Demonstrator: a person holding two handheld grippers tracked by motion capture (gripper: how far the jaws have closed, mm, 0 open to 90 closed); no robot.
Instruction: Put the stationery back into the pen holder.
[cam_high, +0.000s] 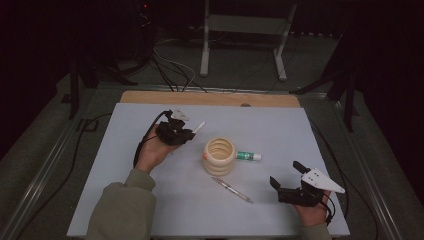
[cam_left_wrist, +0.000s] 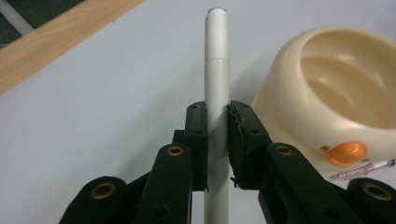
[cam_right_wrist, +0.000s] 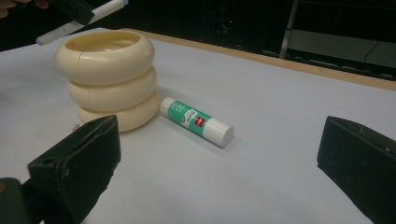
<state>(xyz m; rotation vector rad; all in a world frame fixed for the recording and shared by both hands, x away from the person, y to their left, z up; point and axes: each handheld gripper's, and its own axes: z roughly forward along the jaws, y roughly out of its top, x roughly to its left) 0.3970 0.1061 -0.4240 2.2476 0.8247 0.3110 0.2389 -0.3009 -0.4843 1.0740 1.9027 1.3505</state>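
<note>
Risk, largest first: white marker (cam_left_wrist: 216, 93), smooth plastic cylinder, pinched along its length between left gripper (cam_left_wrist: 217, 140) pads, held above table (cam_high: 150, 200) just beside cream holder (cam_high: 219, 156); likely to pivot or slip through pads if tilted toward the mouth. Holder: three stacked rounded rings, glossy plastic, orange button low on side; light-looking, prone to tipping or sliding if marker tip strikes rim instead of opening. Right gripper (cam_high: 287, 182) spread wide, empty, resting well apart at near right; no bracing of holder. Glue stick (cam_right_wrist: 196, 120), green-white cylinder touching holder's base; apt to roll if bumped. Slim pen (cam_high: 232, 190), clear barrel, lying nearer.
</note>
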